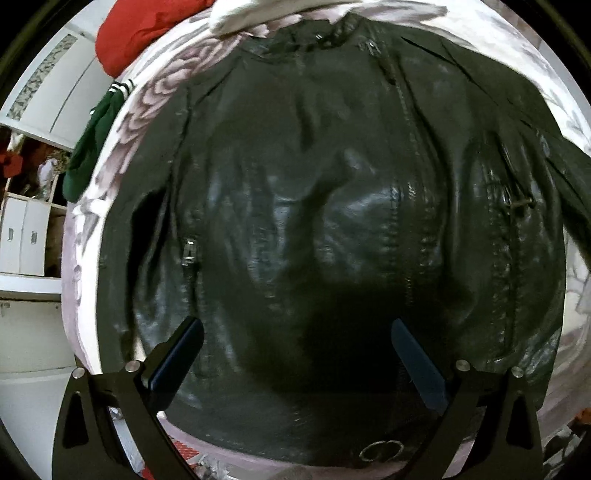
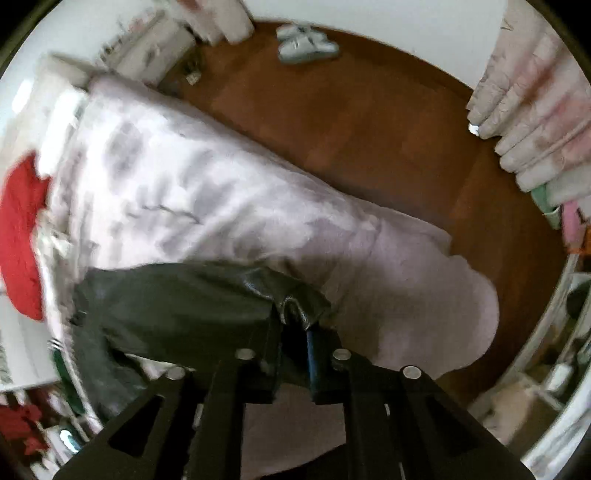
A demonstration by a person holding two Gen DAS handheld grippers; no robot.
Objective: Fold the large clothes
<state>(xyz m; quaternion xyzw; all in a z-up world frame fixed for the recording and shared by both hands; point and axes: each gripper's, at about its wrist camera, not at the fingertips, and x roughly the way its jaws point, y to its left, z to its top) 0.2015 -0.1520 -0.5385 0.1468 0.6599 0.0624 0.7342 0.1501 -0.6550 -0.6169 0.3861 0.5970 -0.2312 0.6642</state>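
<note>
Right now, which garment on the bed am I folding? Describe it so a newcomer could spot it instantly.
Find the bed with the pale floral cover. Spread flat across its middle is the black leather jacket, collar at the far end; the right tongs are pinching one edge of it. Unlike the red garment and green garment bunched at the bed's edge, it is glossy, black and zippered.

Glossy black leather jacket (image 1: 332,221)

Jacket (image 2: 177,295) blurred — sleeve end in tongs (image 2: 293,325)
</note>
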